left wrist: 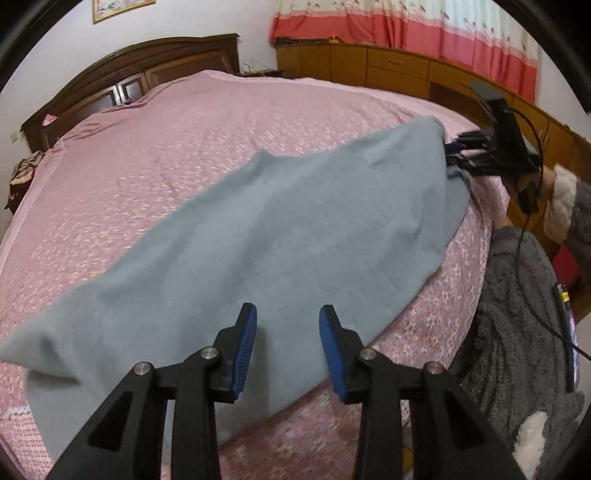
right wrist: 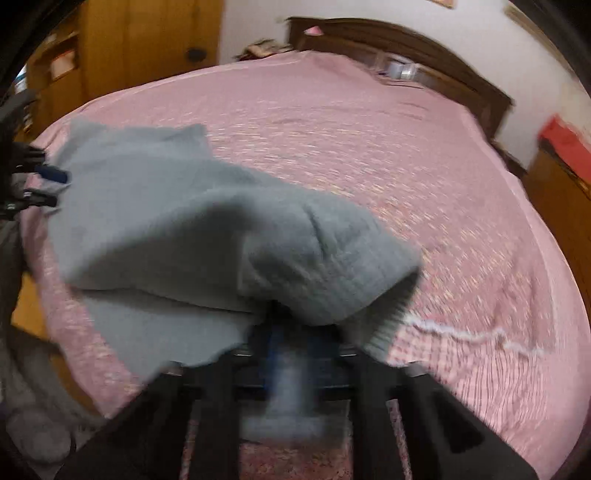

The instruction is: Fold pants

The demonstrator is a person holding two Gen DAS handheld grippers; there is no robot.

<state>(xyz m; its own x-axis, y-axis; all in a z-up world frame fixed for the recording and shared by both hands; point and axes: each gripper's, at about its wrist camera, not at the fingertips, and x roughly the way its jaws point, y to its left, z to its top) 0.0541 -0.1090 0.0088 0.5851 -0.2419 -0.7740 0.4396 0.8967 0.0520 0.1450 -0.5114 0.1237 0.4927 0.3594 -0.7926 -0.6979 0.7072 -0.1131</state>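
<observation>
Grey-blue pants [left wrist: 295,221] lie lengthwise across the near side of a pink bedspread [left wrist: 166,147]. My left gripper [left wrist: 289,332] hangs just above the near end of the pants, open, with its blue pads apart and nothing between them. At the far right end, my right gripper [left wrist: 452,158] pinches the edge of the cloth. The right wrist view is blurred: the pants [right wrist: 166,221] bunch up and drape over my right gripper [right wrist: 291,328], which is shut on the fabric. My left gripper [right wrist: 50,187] shows at the left edge of that view, by the other end of the pants.
A dark wooden headboard [left wrist: 129,74] closes the far end of the bed. Light wooden cabinets [left wrist: 388,70] run along the right under a red-and-white curtain [left wrist: 406,29]. A person's grey fleecy sleeve [left wrist: 517,295] stands at the bed's near edge. The pink bedspread [right wrist: 406,166] stretches bare beyond the pants.
</observation>
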